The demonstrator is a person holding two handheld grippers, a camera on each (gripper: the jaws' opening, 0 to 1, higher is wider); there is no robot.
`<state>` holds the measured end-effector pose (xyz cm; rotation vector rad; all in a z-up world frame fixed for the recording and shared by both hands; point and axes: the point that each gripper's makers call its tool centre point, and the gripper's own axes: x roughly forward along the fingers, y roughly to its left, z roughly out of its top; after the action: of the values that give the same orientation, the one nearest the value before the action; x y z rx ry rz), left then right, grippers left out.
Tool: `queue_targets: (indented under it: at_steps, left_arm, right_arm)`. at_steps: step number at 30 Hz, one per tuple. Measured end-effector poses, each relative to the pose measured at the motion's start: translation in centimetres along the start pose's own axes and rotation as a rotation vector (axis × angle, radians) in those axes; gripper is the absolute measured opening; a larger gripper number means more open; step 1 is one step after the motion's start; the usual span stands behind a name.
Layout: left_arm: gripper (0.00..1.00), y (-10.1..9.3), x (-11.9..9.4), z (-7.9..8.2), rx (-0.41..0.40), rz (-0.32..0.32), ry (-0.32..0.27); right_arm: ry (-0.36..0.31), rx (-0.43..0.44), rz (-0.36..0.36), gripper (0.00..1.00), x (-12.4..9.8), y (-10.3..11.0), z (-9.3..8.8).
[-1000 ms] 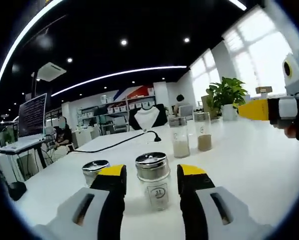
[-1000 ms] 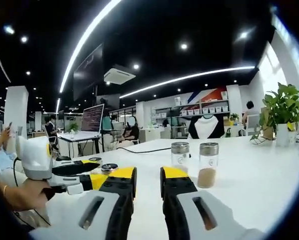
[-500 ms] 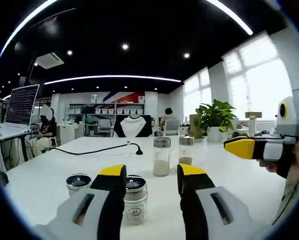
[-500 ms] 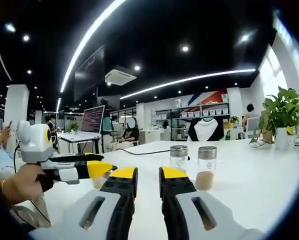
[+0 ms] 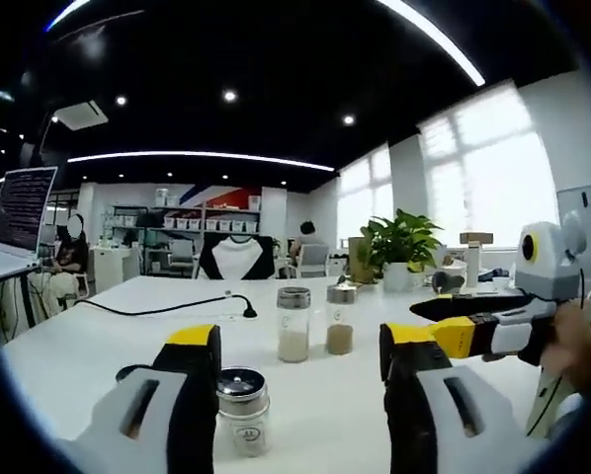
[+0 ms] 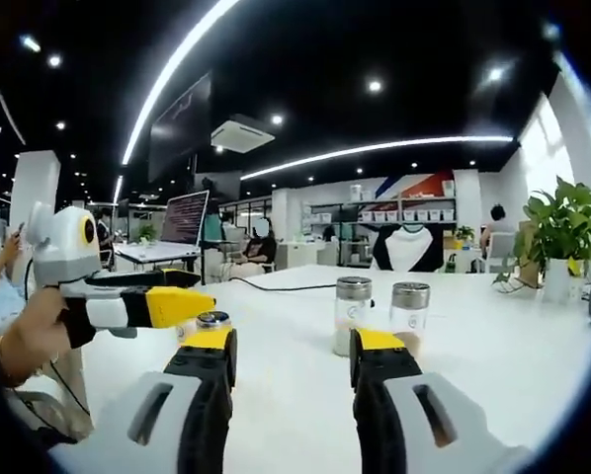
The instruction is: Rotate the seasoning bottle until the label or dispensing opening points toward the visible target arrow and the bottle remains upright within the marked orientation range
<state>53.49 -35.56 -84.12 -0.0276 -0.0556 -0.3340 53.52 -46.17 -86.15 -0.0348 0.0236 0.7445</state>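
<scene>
Seasoning bottle [image 5: 243, 410]: a small clear glass jar with a domed, polished metal cap and a white paper label with a dark mark facing the left gripper view. It is stood upright on the white table [image 5: 315, 395], low between the jaws of the left gripper [image 5: 300, 346], nearer the left-hand jaw; contact with that jaw cannot be told. A dark round cap of a second short jar [image 5: 132, 372] is partly seen just behind the left-hand jaw.

Left gripper: matte grey moulded bodies, black inner faces, yellow tips. The jaws are held wide apart, with nothing clamped.

Right gripper [image 6: 289, 348]: same build, jaws spread wide around bare tabletop. In the left gripper view it is seen at the right edge [image 5: 473, 321], held by a hand [image 5: 579, 341].

Two tall bottles: slim clear cylinders with ribbed metal caps, stood upright side by side, well beyond the seasoning bottle. One [image 5: 294, 325] is part-filled with pale grains, the other [image 5: 340, 320] with brown powder.

Table: smooth, glossy white, broad open surface before and to the right of the seasoning bottle. A black cable [image 5: 162, 309] is laid across the far left part. A leafy potted plant [image 5: 399, 247] is placed at the far right edge.
</scene>
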Motion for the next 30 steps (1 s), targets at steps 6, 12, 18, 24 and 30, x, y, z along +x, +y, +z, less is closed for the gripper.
queue_targets:
  at_steps: [6,12,18,24,30]
  left_arm:
    - [0.8,0.2,-0.2,1.1,0.03,0.002,-0.034]
    - [0.85,0.0,-0.1,1.2,0.045,-0.016,-0.029]
    - [0.86,0.3,0.0,0.5,0.047,-0.016,0.001]
    - [0.85,0.8,0.1,0.1,0.041,-0.013,0.016]
    - [0.82,1.4,0.1,0.1,0.039,-0.003,0.003]
  right_arm:
    - [0.006,0.001,-0.011,0.5,0.1,-0.7,0.0]
    - [0.001,-0.003,0.0,0.5,0.9,-0.9,0.5]
    - [-0.018,0.002,-0.009,0.5,1.8,-1.6,1.7]
    - [-0.031,-0.022,0.006,0.5,3.2,-2.0,3.4]
    - [-0.045,-0.042,0.026,0.49,5.0,-2.5,4.6]
